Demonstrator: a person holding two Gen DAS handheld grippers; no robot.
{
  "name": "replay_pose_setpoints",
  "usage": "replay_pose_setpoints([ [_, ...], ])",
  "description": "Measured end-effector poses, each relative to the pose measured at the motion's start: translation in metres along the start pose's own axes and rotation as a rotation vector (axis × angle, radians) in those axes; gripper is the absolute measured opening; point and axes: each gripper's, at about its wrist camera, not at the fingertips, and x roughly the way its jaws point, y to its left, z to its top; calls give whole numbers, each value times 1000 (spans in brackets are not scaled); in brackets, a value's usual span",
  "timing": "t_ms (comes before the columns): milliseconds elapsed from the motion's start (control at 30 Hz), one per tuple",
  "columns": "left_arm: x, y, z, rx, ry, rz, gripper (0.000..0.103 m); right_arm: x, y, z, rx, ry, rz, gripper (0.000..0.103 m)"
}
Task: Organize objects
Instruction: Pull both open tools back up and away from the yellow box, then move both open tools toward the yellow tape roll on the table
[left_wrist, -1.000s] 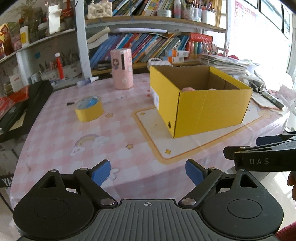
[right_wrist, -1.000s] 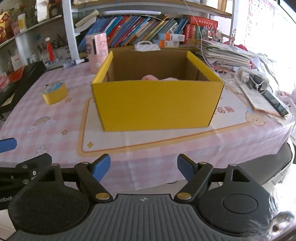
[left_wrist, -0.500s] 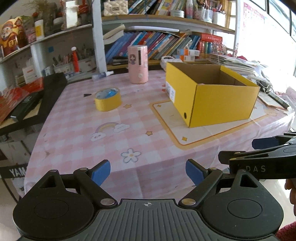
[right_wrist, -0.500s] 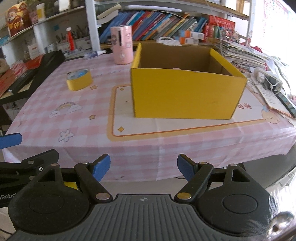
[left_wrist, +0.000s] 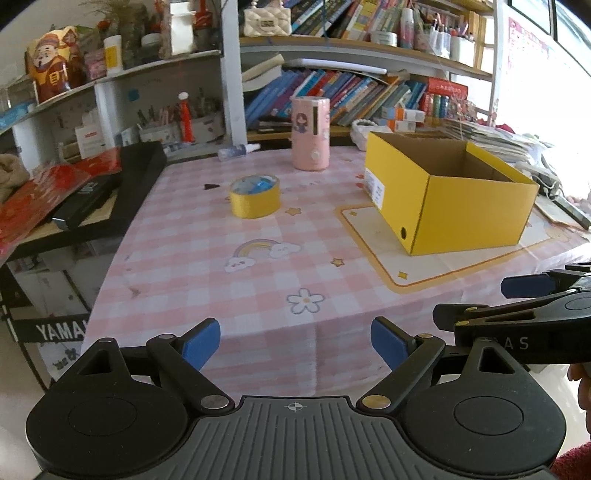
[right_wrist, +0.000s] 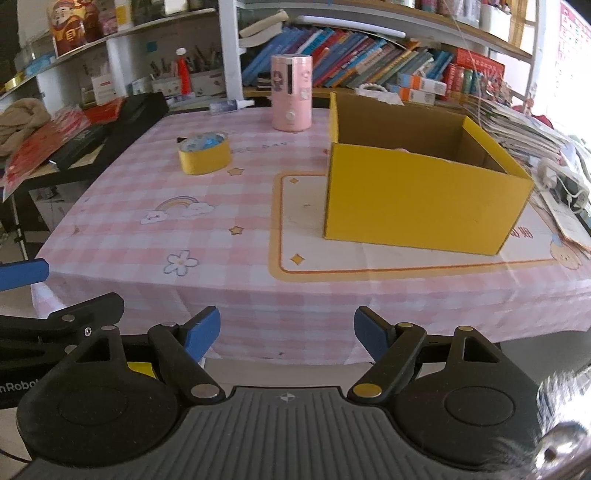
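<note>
Worktop (left_wrist: 258, 280) under a pink checked cloth carries three things: a yellow box (left_wrist: 465, 214) on the right, a roll of yellow tape (left_wrist: 255, 197) left of it, and a pink cylinder (left_wrist: 310, 134) standing upright near the far edge.

Left hand-held gripper (left_wrist: 295, 345) hangs off the near edge of the worktop, its blue-padded fingers spread wide with nothing between them. The tape roll lies well ahead of it and a little left; the box sits ahead and to the right, well apart.

Right hand-held gripper (right_wrist: 286, 338) is likewise short of the near edge, fingers spread and empty. From it the yellow box (right_wrist: 421, 206) stands ahead and to the right, open-topped, with something pale pink just showing over its front wall. The tape roll (right_wrist: 205, 153) and pink cylinder (right_wrist: 291, 92) lie farther off to the left.
</note>
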Motion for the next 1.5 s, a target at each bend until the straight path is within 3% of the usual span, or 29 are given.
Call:
replay_pose_setpoints([
  [633, 4, 33, 5, -50, -15, 66, 91, 17, 33, 21, -66, -17, 66, 79],
  [1500, 98, 53, 73, -114, 27, 148, 91, 116, 25, 116, -129, 11, 151, 78],
])
